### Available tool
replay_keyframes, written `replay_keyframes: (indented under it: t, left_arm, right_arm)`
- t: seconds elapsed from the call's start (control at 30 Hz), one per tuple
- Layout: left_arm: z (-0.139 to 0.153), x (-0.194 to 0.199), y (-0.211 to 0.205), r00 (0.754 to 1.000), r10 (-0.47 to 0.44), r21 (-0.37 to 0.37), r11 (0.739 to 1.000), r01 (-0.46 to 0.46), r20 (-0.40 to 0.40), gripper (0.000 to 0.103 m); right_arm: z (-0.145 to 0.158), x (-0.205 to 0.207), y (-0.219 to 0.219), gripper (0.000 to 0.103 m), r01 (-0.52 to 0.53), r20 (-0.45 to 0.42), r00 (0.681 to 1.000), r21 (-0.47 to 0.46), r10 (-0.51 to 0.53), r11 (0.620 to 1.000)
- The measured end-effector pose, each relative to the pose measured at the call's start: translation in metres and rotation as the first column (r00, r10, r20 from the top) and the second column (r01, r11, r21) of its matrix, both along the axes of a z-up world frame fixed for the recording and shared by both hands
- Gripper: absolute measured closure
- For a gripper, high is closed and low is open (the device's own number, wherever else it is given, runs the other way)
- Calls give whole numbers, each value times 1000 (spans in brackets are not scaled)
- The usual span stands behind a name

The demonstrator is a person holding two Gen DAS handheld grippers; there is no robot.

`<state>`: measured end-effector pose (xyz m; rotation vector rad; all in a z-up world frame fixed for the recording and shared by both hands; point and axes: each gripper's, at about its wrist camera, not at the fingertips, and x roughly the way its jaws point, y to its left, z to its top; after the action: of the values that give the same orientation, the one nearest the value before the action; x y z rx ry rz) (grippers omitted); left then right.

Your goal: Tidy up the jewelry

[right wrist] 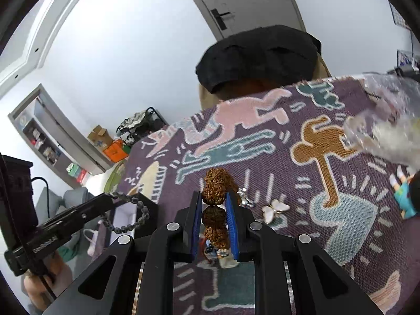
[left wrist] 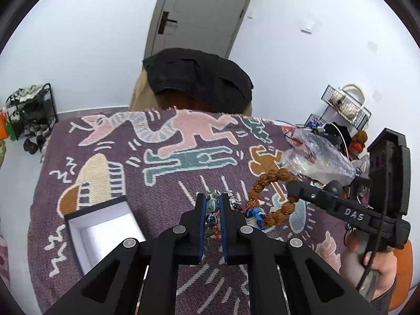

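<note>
My left gripper (left wrist: 212, 201) is shut on a grey-blue bead bracelet (left wrist: 211, 218), held above the patterned cloth; in the right wrist view the bracelet (right wrist: 136, 210) hangs as a loop from that gripper (right wrist: 106, 196). My right gripper (right wrist: 214, 197) is shut on a brown walnut-bead bracelet (right wrist: 215, 191); in the left wrist view this bracelet (left wrist: 270, 183) hangs as a ring from the right gripper (left wrist: 290, 193). An open white-lined box (left wrist: 105, 229) sits on the cloth left of my left gripper. A white butterfly brooch (right wrist: 275, 210) and a small silver piece (right wrist: 245, 197) lie on the cloth.
A purple patterned cloth (left wrist: 183, 173) covers the table. A clear plastic bag (left wrist: 317, 157) and a wire basket (left wrist: 346, 105) crowd the right side. A small blue figure (left wrist: 256, 214) lies under the brown bracelet. A black-draped chair (left wrist: 197, 81) stands at the far edge.
</note>
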<state>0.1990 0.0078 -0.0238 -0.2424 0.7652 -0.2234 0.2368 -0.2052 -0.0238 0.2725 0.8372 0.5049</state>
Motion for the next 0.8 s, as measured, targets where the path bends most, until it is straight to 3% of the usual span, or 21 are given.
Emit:
replay_keyframes:
  t: [0.43,0.8]
  left_arm:
    - [3,-16,57,995,97,-22,995,-96,22,93]
    - [-33,-15,96,982,175,-38,983,-179,-74,91]
  right_arm:
    - [47,-18,36,84,-53,92,994,-30,55,998]
    - [70,-29,65,84,-90,146,984,-90,103,992]
